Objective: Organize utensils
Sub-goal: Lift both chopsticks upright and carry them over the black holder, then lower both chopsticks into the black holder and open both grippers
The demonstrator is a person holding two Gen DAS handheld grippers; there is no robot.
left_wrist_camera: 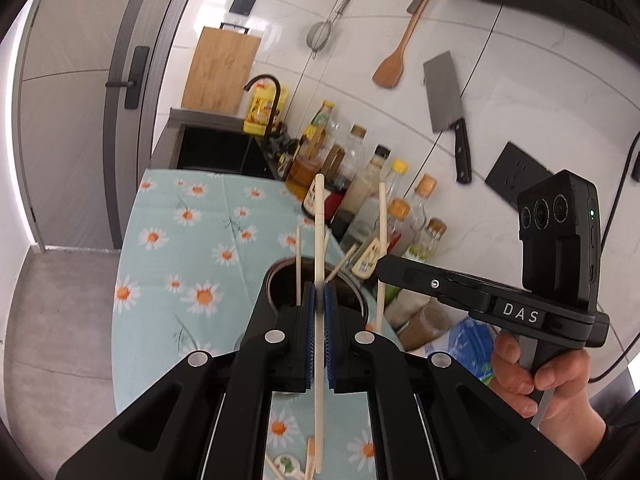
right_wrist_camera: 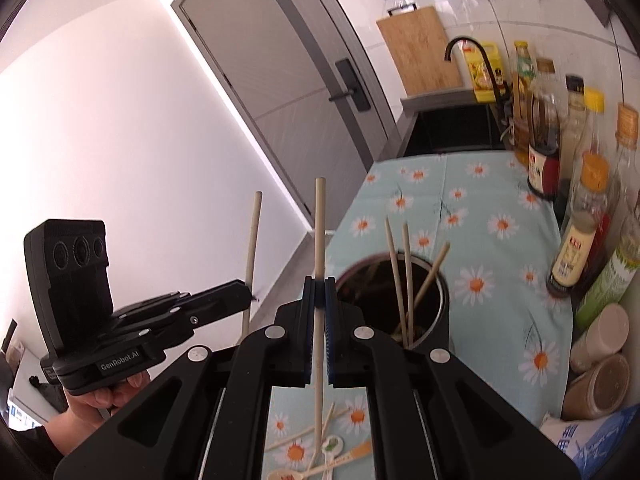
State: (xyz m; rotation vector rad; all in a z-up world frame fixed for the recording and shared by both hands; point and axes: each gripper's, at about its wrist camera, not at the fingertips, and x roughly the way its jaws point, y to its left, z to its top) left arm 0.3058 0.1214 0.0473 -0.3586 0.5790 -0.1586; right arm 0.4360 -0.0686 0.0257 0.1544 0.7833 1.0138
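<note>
My left gripper [left_wrist_camera: 319, 300] and right gripper [right_wrist_camera: 319, 292] each pinch one upright chopstick [left_wrist_camera: 319, 240] tight. The holder [right_wrist_camera: 440, 300] stands at two o'clock from my right jaws. Chopsticks [right_wrist_camera: 400, 276] already lean inside; mine could knock them or slip.

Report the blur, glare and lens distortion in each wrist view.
Left wrist view: fisheye bends the door frame; the chopstick smears at the left gripper. Right wrist view: the white wall is overexposed with a bright strip beside the door; the blue bag is soft.
</note>
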